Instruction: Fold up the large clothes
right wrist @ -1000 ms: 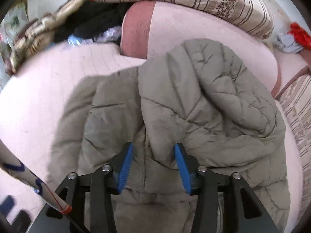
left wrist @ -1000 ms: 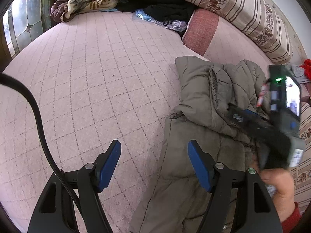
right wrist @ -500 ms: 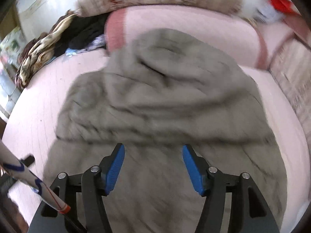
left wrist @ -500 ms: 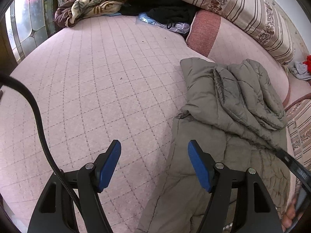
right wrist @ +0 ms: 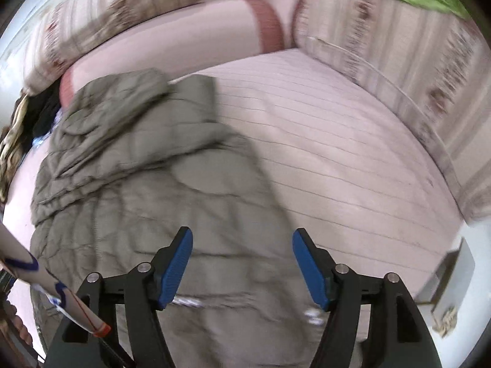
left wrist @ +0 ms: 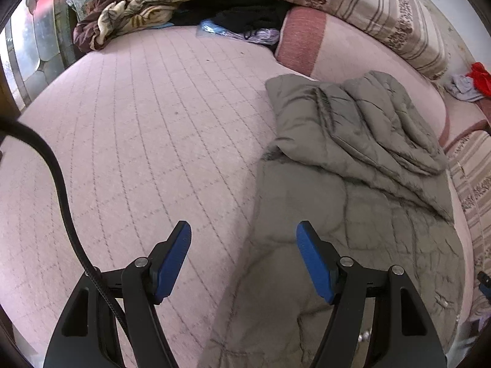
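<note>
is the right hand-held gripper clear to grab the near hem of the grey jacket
Probably yes: the right hand-held gripper is open and empty, hovering over the grey jacket, with nothing lying on the near hem. The view is blurred, though.

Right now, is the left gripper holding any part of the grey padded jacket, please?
No, the left gripper is open, with the grey padded jacket lying loose on the bed beneath it.

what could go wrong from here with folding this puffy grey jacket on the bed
1. The folded-over top of the jacket looks puffy and loosely stacked; with neither gripper holding it, it may spring back open.
2. The right gripper, whose fingers have just been opening with nothing between them, sits over the jacket's edge in a blurred view, so the next grab could miss.
3. The left gripper straddles the jacket's edge and could pinch the pink bedspread too.
</note>
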`<state>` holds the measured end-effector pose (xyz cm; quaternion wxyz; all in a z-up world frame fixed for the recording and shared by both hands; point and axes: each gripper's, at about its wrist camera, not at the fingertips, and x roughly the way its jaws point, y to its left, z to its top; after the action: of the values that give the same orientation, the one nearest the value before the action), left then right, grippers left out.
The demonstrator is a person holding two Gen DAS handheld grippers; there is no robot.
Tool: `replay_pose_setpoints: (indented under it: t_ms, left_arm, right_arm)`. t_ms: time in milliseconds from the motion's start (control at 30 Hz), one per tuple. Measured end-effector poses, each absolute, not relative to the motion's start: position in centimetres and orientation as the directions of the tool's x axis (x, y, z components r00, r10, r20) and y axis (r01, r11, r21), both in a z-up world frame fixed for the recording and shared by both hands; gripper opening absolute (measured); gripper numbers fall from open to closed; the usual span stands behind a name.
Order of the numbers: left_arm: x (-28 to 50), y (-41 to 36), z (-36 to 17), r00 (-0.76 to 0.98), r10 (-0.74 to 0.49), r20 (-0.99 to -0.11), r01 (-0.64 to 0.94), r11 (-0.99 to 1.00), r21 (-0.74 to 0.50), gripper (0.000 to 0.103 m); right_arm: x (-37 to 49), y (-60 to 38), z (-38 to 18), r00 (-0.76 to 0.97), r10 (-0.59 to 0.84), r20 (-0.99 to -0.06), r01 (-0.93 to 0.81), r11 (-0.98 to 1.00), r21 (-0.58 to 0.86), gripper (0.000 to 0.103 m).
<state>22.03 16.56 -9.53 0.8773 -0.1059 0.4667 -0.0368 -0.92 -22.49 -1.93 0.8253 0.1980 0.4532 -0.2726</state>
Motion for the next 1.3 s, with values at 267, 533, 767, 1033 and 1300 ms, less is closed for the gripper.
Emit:
replay_pose_setpoints:
  t_ms: [267, 533, 767, 1033, 1300]
  left_arm:
    - [18.4, 17.5, -9.7, 0.547, -0.175, -0.818, -0.059, 0.967, -0.247, 0.070]
    - [15.2, 18.7, -11.1, 0.469, -0.234, -0.851, -0.069, 0.952, -0.299, 0.070]
    - [14.2, 20.8, -12.7, 0.435, -0.371, -0.821, -0.094, 0.888, -0.451, 0.070]
    - [13.8, 20.6, -14.3, 0.386, -0.559, -0.733, -0.084, 0.770, -0.632, 0.074]
    - [9.7, 19.5, -14.5, 0.357, -0.621, -0.698, -0.051, 0.733, -0.678, 0.074]
  right_arm:
    - [-7.5, -26.9, -3.5, 0.442, -0.227, -0.868, 0.693, 0.701, 0.170, 0.080]
    - [-10.9, -30.1, -7.0, 0.493, -0.104, -0.864, 0.703, 0.633, 0.324, 0.082]
    - [-11.0, -29.8, -9.7, 0.542, 0.006, -0.840, 0.652, 0.627, 0.425, 0.085]
    - [-10.0, -29.0, -10.9, 0.583, 0.057, -0.811, 0.592, 0.654, 0.471, 0.094]
    - [-9.5, -28.0, -11.5, 0.621, 0.218, -0.753, 0.489, 0.643, 0.589, 0.094]
